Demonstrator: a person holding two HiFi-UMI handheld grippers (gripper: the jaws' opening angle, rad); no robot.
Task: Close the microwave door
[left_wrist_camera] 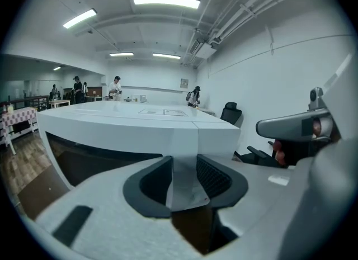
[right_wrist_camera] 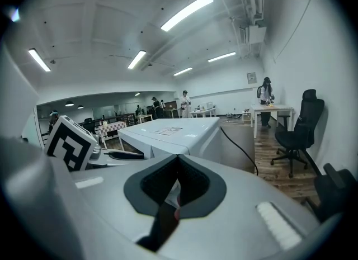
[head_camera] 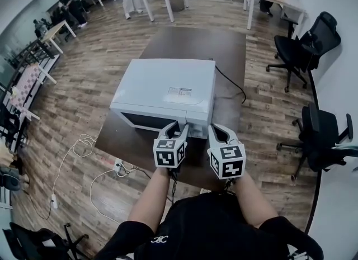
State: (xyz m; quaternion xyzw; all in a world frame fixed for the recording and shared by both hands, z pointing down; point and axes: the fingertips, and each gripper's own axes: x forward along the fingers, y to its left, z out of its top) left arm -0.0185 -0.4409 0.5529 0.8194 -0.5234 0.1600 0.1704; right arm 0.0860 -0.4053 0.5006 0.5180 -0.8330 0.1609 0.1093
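Note:
A white microwave (head_camera: pixel 168 85) stands on a brown table (head_camera: pixel 224 46), and its door with the dark window (head_camera: pixel 148 122) lies flush against the front. My left gripper (head_camera: pixel 174 126) is at the front's right part, where the door meets the control panel. In the left gripper view the jaws (left_wrist_camera: pixel 184 166) stand apart, and the white front (left_wrist_camera: pixel 140 133) with that seam fills the gap; nothing is clamped. My right gripper (head_camera: pixel 219 131) hangs just right of the microwave's front corner. Its fingertips (right_wrist_camera: pixel 178 161) meet, with nothing between them, and the microwave (right_wrist_camera: pixel 173 133) lies ahead to the left.
A black power cable (head_camera: pixel 232 83) runs from the microwave's back across the table's right side. Black office chairs (head_camera: pixel 305 46) (head_camera: pixel 324 136) stand to the right. Cords (head_camera: pixel 84 141) and a power strip (head_camera: pixel 120 166) lie on the wooden floor on the left. Other tables and people are far off.

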